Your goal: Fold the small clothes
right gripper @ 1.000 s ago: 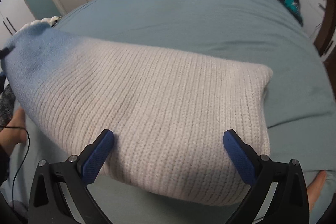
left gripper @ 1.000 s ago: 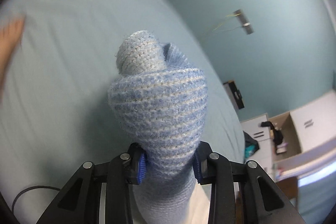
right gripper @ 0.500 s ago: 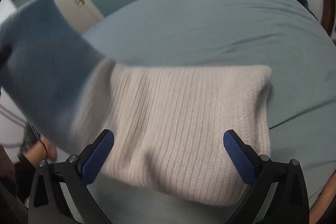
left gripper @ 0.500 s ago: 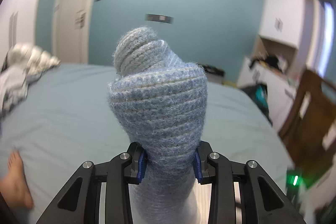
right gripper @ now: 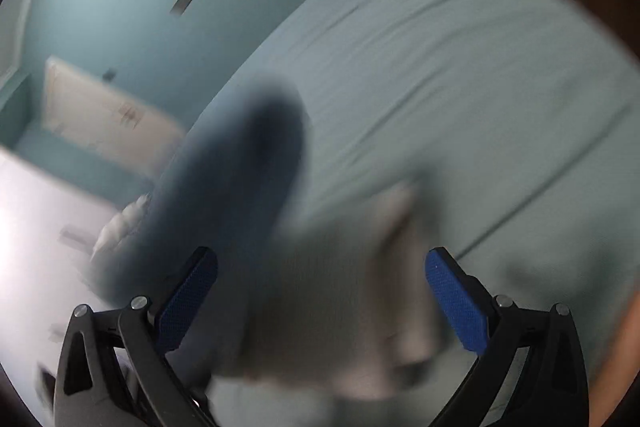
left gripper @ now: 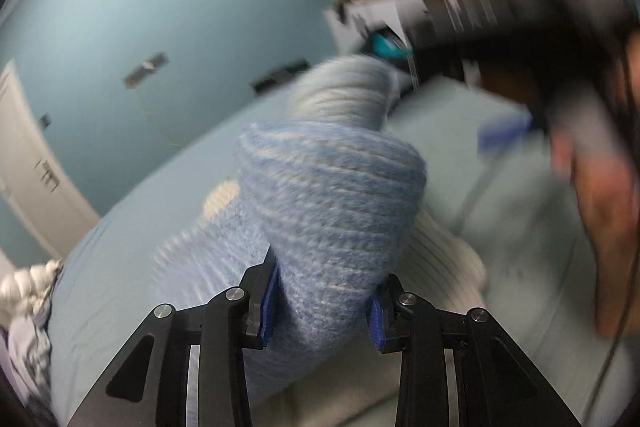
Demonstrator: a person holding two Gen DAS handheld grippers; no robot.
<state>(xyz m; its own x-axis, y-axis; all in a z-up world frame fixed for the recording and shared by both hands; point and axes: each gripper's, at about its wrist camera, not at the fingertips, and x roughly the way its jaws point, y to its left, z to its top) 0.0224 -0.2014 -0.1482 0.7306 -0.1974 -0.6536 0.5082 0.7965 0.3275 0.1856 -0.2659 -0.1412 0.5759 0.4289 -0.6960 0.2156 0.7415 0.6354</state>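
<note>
left claw (left gripper: 320, 301) clenches the blue knit garment (left gripper: 332, 203); right claw (right gripper: 320, 301) gapes, garment between.

both cams sit on the wrists, looking forward and down along their fingers. left view is rolled, right up against the knit sock (left gripper: 328, 211), bed (left gripper: 132, 247) and wall (left gripper: 120, 27) behind. right view is tilted and blurred, equally close. both share the sock, bed, teal wall and door (right gripper: 108, 111).

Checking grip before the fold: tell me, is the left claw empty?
No, the left claw is clamped on the bunched blue knit garment.
</note>
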